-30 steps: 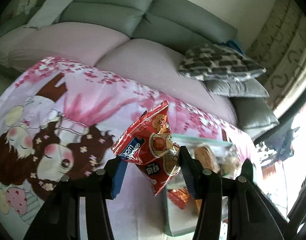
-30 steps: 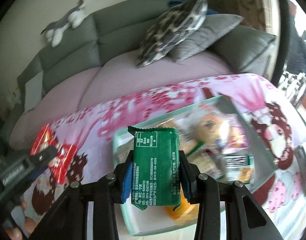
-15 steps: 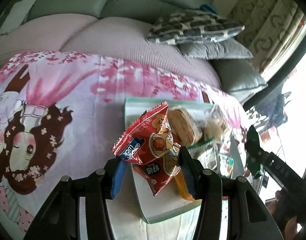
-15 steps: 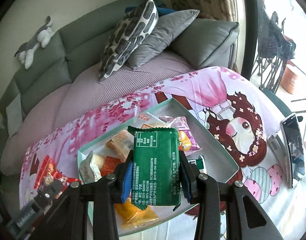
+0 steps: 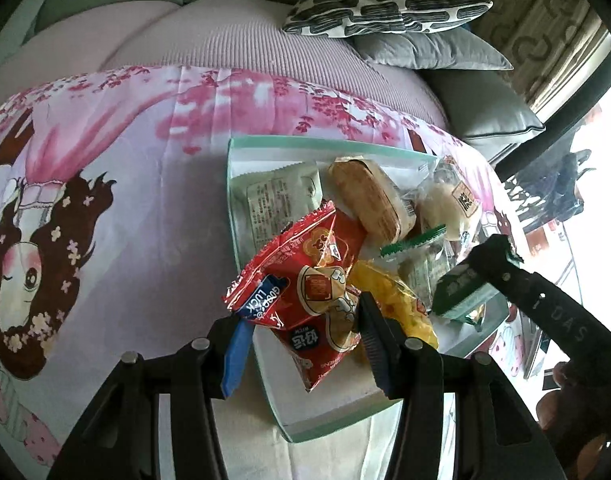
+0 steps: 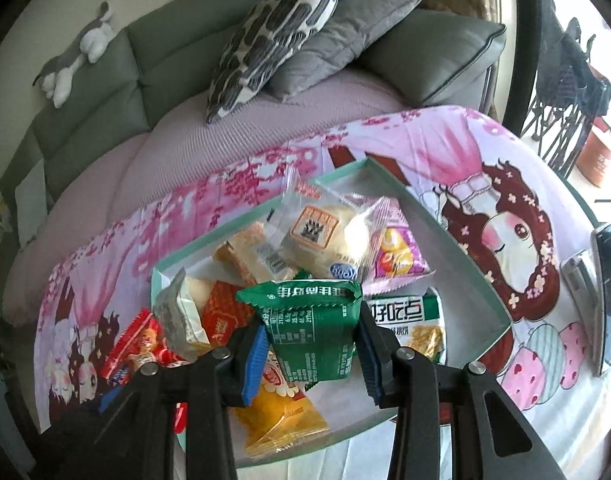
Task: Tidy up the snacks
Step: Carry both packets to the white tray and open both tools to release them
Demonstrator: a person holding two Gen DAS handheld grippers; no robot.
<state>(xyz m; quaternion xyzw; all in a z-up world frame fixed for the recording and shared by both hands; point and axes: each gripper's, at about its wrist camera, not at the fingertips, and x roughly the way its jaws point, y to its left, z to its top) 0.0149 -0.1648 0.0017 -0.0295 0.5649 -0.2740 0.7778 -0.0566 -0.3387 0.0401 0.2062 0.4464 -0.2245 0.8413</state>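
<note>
Both tongs are partly closed, each pinching a snack packet over the tray.

Left wrist view: the left tongs (image 5: 301, 332) grip a red packet (image 5: 305, 296) between their blue pads, the packet crumpled and tilted, hanging above the near left part of the pale green tray (image 5: 241, 208). Inside the tray lie a grey-white packet (image 5: 281, 196) at the far left, a wrapped brown cake (image 5: 369, 200) beside it, a wrapped pale bun (image 5: 445, 204) further right, and a yellow packet (image 5: 389, 300) just behind the red one. At the right edge the right tongs (image 5: 489, 268) reach in from the side with a green packet (image 5: 461, 292) in their tip, low over the tray's right part. Part of the hand (image 5: 573, 412) holding them shows at the lower right. The tray sits on a pink cartoon-print cloth (image 5: 105, 184), with a sofa (image 5: 225, 40) and a patterned cushion (image 5: 385, 4) behind.

Right wrist view: the right tongs (image 6: 311, 340) hold the green packet (image 6: 313, 328) upright by its sides, over the tray's (image 6: 457, 248) near middle. This view shows what the other hides: a pink-purple packet (image 6: 397, 256) and a green-and-white packet (image 6: 405, 316) in the right part, and the whole right wall. The red packet (image 6: 137, 340) appears at the lower left, at the tray's left edge, with the left tongs only dimly visible below it. A phone (image 6: 607, 292) lies on the cloth at the far right, and a plush toy (image 6: 77, 56) rests on the sofa back.
</note>
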